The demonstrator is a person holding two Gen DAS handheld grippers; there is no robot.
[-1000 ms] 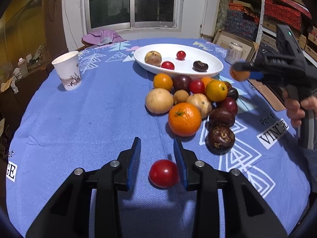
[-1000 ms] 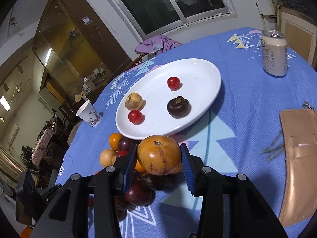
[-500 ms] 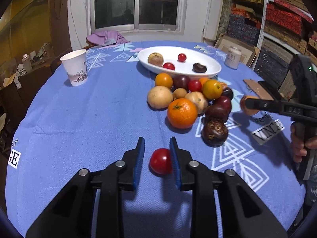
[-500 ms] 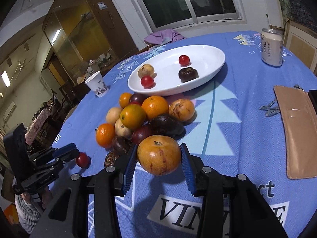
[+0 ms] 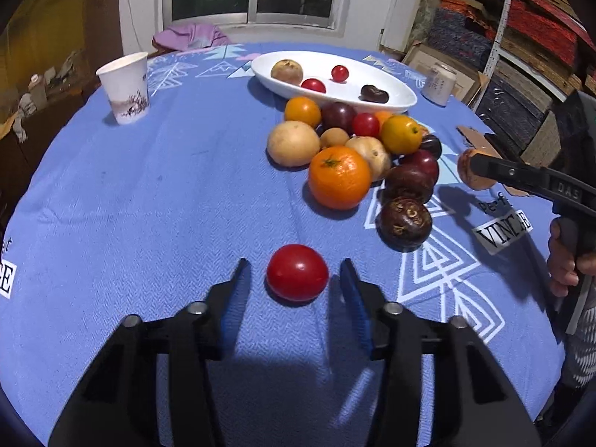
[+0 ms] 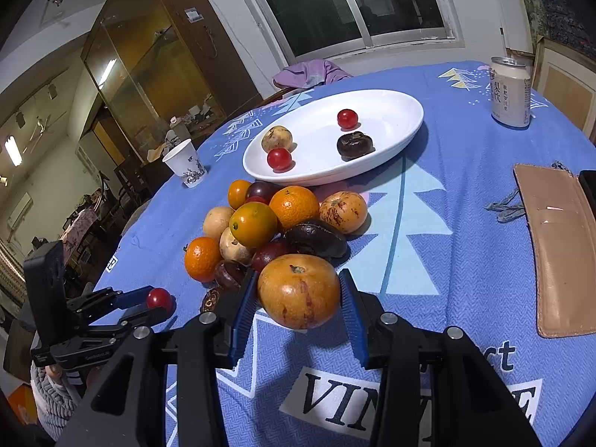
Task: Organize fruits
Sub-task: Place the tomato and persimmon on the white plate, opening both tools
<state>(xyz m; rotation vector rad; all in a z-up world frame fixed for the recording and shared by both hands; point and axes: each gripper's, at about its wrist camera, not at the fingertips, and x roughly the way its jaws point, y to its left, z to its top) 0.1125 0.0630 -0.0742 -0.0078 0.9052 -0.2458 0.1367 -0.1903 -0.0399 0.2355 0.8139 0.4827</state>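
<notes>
A red tomato (image 5: 297, 272) lies on the blue tablecloth between the open fingers of my left gripper (image 5: 294, 277), with gaps on both sides. It also shows in the right wrist view (image 6: 159, 298). My right gripper (image 6: 298, 290) is shut on an orange-brown streaked fruit (image 6: 298, 290), held low over the cloth; it shows at the right of the left wrist view (image 5: 475, 173). A pile of oranges, pale and dark fruits (image 5: 346, 160) lies in front of a white oval plate (image 6: 395, 111) holding two small tomatoes, a pale fruit and a dark fruit.
A paper cup (image 5: 124, 87) stands at the far left. A drink can (image 6: 509, 91) stands to the right of the plate. A tan wallet (image 6: 558, 242) with keys lies at the right edge. A purple cloth (image 5: 193, 35) lies at the far rim.
My left gripper closed in on the tomato, then opened wider and pulled back slightly; the tomato stays on the cloth. My right gripper carried its fruit from near the plate back to the pile's near side.
</notes>
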